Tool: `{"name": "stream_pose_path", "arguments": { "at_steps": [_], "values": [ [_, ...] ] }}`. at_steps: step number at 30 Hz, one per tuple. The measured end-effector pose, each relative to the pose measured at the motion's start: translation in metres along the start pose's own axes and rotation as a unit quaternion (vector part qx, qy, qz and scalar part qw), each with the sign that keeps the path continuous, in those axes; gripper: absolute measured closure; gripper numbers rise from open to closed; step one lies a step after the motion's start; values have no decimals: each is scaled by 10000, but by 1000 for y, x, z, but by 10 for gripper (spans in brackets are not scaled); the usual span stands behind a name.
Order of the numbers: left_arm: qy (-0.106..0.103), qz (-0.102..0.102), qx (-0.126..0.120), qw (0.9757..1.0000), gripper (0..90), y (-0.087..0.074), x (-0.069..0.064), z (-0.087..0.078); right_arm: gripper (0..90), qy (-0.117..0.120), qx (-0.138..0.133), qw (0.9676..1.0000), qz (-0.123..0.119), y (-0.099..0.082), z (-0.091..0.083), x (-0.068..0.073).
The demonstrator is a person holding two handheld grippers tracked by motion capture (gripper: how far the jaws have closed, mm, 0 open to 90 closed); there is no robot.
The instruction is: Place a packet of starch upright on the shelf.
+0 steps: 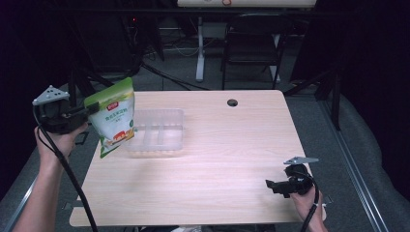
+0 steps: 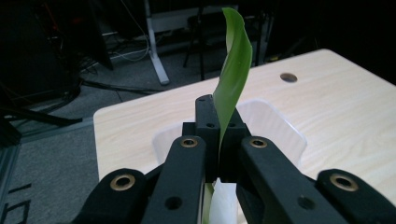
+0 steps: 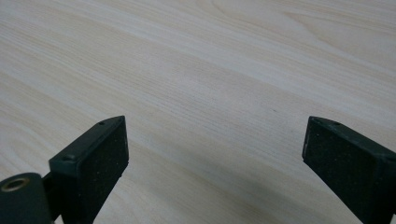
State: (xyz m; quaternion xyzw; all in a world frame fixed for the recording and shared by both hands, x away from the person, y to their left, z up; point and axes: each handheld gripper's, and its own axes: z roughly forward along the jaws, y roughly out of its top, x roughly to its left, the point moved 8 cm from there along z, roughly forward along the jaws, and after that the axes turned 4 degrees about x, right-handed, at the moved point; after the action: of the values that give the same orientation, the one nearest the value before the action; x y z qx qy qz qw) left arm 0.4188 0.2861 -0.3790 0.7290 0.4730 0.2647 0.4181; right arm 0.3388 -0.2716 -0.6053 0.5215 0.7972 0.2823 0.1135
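A green and white pouch hangs in the air over the table's left edge, held by its upper left corner in my left gripper. In the left gripper view the jaws are shut on the pouch's thin green edge, which rises above my left gripper. A clear plastic tray lies on the table just right of the pouch, and its rim curves beyond the jaws. My right gripper rests low at the table's front right, jaws wide apart over bare wood.
The light wooden table has a round cable hole near its far edge. A dark folding chair and a white desk leg stand behind the table. Dark curtains flank both sides.
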Motion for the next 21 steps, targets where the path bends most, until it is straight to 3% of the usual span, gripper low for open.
{"name": "stream_pose_path", "arguments": {
  "at_steps": [7,21],
  "values": [
    [150,-68,-74,9998,900,7,0,15,66,0,9,10000,-19,0,0,0],
    [277,-315,-150,9990,900,4,3,41,66,50,26,10000,-45,0,0,2]
  ]
}}
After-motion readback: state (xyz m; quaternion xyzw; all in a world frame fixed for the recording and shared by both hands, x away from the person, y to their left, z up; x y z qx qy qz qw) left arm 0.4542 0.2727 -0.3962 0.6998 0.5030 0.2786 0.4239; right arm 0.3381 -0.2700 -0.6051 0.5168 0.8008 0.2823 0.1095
